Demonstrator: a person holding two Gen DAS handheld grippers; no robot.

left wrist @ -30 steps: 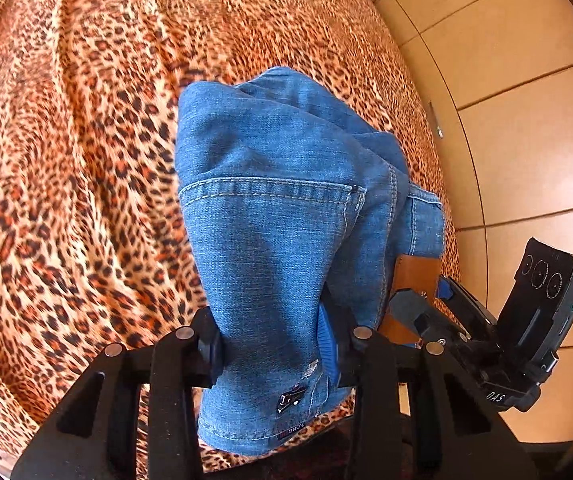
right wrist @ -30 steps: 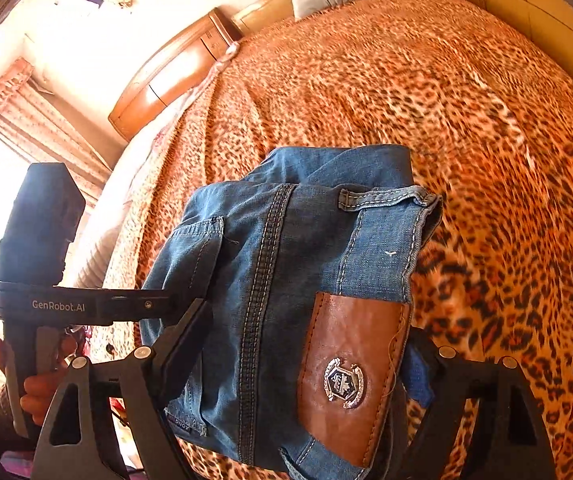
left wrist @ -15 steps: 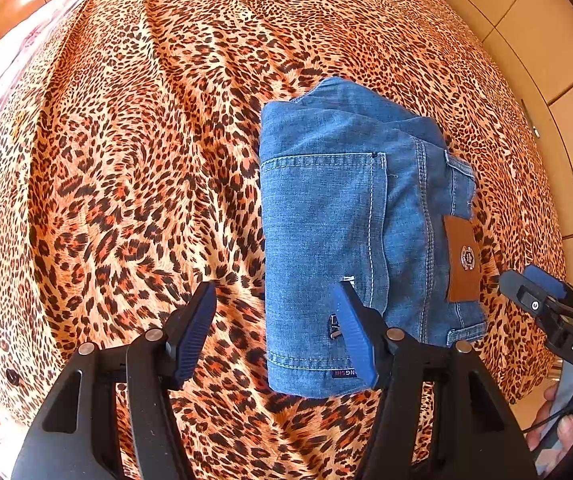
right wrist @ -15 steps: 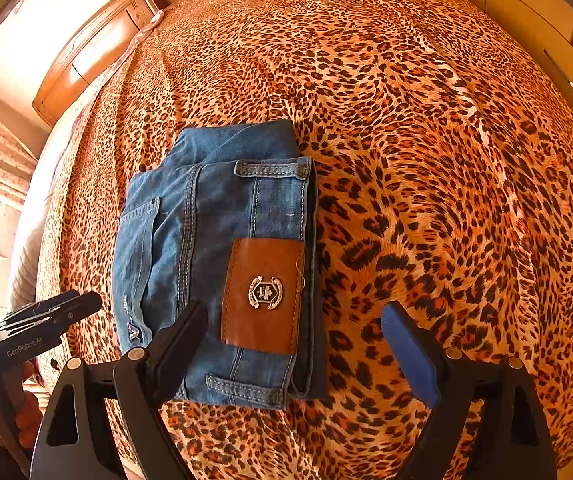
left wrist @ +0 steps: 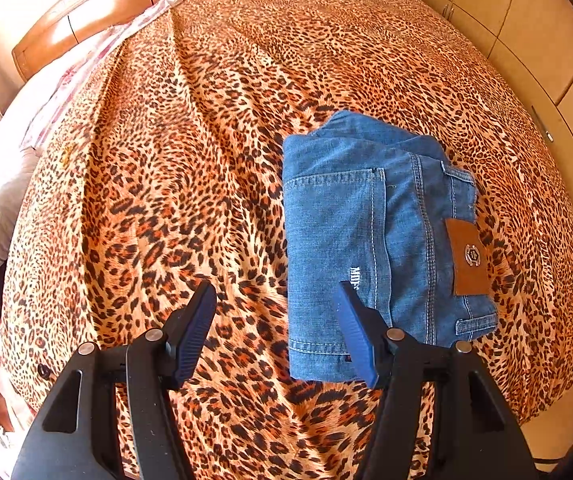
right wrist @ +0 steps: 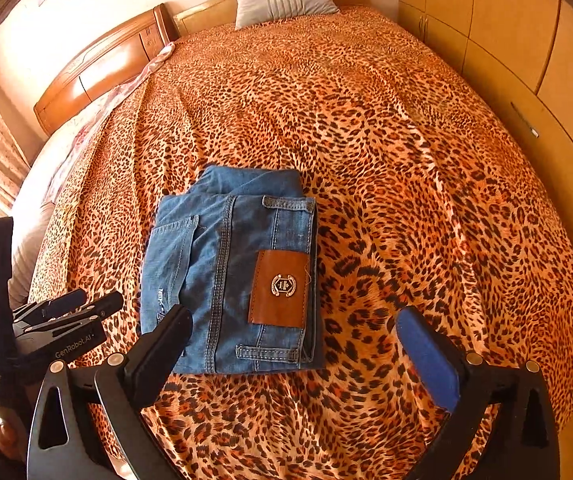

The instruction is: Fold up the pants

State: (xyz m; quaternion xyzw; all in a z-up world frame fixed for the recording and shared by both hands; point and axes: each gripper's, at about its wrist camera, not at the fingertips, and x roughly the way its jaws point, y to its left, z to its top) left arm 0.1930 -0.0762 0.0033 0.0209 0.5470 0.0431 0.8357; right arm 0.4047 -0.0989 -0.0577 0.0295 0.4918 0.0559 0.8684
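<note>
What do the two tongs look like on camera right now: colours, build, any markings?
Both are black plastic frames with triangular cut-outs and silver pivot bolts. The left tongs carry ribbed blue pads on both fingers. The right tongs show a blue pad on one finger; the other pad faces away and looks dark. In the right wrist view, white "GenRobot.AI" lettering marks the left unit's black body.

Warm, bright daylight floods in from the left of both views, blowing out the wall [right wrist: 14, 52] to glare, while heavy fisheye bending curves the sharp, orange-tinted frames into dark corners.
</note>
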